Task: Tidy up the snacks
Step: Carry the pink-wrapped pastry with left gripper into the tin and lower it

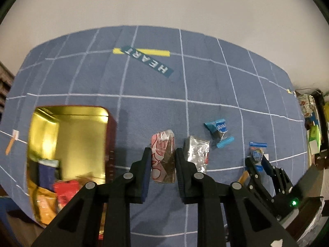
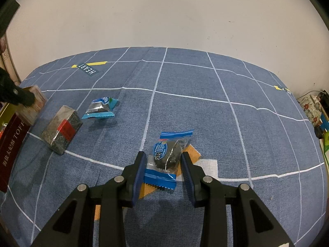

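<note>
Blue checked cloth covered the desk [image 2: 205, 107], snacks scattered on it
Left gripper [image 1: 162, 160] had its jaws clamped on a pink-and-brown wrapped snack [image 1: 163, 154] beside the open gold tin [image 1: 82, 127]; right gripper [image 2: 164, 164] had its jaws apart around a blue-wrapped dark candy [image 2: 166, 154] lying on the cloth

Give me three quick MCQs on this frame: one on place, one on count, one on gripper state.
1. Where is the open tin relative to the left gripper?
A. its left B. its right C. behind the wall
2. How many blue-wrapped candies lie on the cloth?
A. one B. two C. four
3. What is between the left gripper's fingers?
A. nothing B. pink-patterned snack bar C. blue candy

Key: 1 A, the tin sits left in the left wrist view. 2 B, one candy lies apart, another candy is between the right gripper fingers. 3 B, the fingers flank the snack bar.
</note>
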A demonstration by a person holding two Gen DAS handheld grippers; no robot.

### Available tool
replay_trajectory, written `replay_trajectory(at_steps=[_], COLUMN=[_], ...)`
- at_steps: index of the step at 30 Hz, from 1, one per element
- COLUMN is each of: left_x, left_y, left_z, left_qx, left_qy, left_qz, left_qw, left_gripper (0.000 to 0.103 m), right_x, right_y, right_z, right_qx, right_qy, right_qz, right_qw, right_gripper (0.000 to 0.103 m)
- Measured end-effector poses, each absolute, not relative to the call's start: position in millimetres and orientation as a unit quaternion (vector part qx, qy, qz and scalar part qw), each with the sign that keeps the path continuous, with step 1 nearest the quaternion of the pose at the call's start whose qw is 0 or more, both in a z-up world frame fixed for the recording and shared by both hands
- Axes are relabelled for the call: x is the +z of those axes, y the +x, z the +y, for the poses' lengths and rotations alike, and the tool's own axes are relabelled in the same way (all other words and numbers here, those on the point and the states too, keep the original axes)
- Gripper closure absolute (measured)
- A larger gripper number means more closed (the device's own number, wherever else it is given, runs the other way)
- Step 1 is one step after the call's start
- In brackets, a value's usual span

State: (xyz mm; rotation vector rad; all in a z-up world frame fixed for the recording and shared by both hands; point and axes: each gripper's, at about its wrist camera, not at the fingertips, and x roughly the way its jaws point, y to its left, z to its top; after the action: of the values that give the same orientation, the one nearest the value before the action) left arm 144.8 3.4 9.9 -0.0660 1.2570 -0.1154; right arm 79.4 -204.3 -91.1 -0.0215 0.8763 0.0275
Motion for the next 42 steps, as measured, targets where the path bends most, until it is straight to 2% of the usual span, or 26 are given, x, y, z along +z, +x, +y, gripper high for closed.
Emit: replay_trajectory(at_steps=[11,24,42], left_x=[45,0,-51], left_y=[139,153,171], left_z=[80,162,191], left_qx=[0.011,0.077,0.092], left_qy=[-0.003,-0.006,0.023], left_qz=[0.553,0.588,0.621], left_qw=[0.833,0.805,0.778], left_gripper=[0.083,0.083,0.083], right_x=[-91,-91,-92], right_y=[79,79,79], right_z=[-204,-205,-204], right_qx=[0.013,0.013,0.014], right_qy=[-0.011,-0.012,-0.013], right_qz=[0.424,0.423,0.423], right_qw=[0.906,0.906,0.906], right_gripper=[0.067,0.066,0.066])
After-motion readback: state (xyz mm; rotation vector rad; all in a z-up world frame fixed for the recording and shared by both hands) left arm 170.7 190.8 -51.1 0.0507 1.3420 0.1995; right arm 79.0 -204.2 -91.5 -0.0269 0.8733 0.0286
